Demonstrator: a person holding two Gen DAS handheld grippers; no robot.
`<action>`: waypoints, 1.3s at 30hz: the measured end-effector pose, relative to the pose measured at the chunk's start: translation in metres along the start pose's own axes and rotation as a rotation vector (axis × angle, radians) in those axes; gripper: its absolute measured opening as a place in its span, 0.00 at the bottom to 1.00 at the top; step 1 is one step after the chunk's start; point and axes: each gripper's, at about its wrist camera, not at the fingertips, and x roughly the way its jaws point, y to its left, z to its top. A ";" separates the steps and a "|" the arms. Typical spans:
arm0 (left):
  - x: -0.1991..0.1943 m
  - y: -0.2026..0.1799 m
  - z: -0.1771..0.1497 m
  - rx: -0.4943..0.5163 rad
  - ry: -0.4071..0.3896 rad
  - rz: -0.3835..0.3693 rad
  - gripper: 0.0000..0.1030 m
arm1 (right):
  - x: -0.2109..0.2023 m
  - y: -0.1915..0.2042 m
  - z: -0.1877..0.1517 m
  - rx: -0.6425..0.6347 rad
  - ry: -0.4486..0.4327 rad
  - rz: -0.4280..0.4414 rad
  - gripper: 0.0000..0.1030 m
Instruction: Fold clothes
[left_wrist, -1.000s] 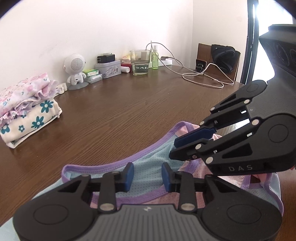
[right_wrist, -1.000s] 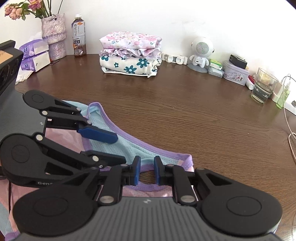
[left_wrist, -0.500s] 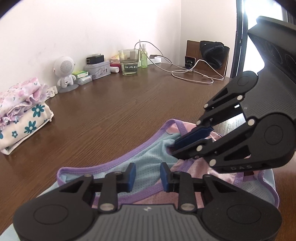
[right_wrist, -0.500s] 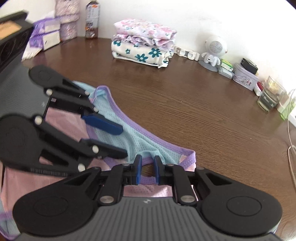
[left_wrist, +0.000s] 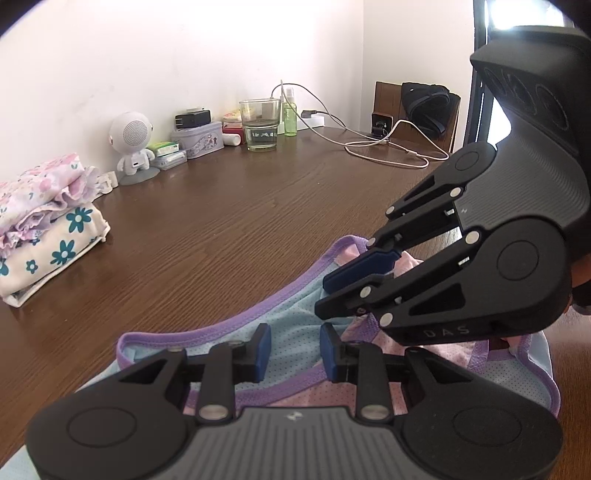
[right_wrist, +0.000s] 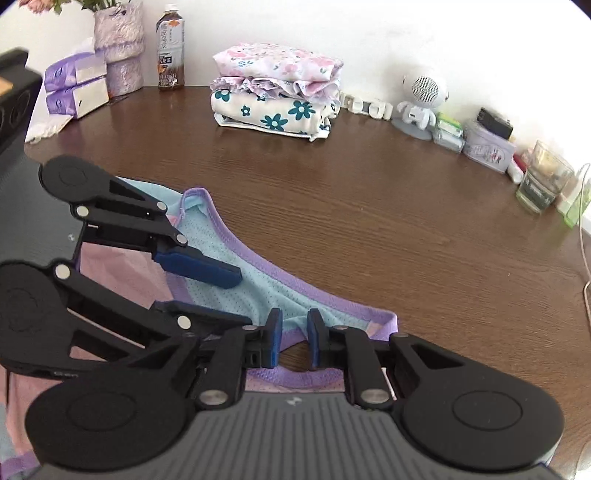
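underwear (left_wrist: 295, 332) flat on table (left_wrist: 221, 221) | glass (left_wrist: 258, 125): holds water

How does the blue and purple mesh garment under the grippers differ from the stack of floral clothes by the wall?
The blue and purple mesh garment lies spread out, unfolded, at the near edge; the stack of floral clothes is neatly folded and piled near the wall. The garment is plain mesh with purple trim; the stack is flower-printed. Both rest on the wooden table.
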 end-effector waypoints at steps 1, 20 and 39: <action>0.000 0.000 0.000 -0.001 0.000 0.004 0.28 | 0.000 0.002 0.000 -0.010 0.005 -0.007 0.15; 0.000 0.004 0.001 -0.019 0.001 0.018 0.29 | -0.004 0.003 0.001 -0.163 0.110 -0.098 0.14; -0.013 0.019 0.007 -0.094 -0.044 0.055 0.43 | 0.016 -0.024 0.011 0.065 -0.008 -0.016 0.14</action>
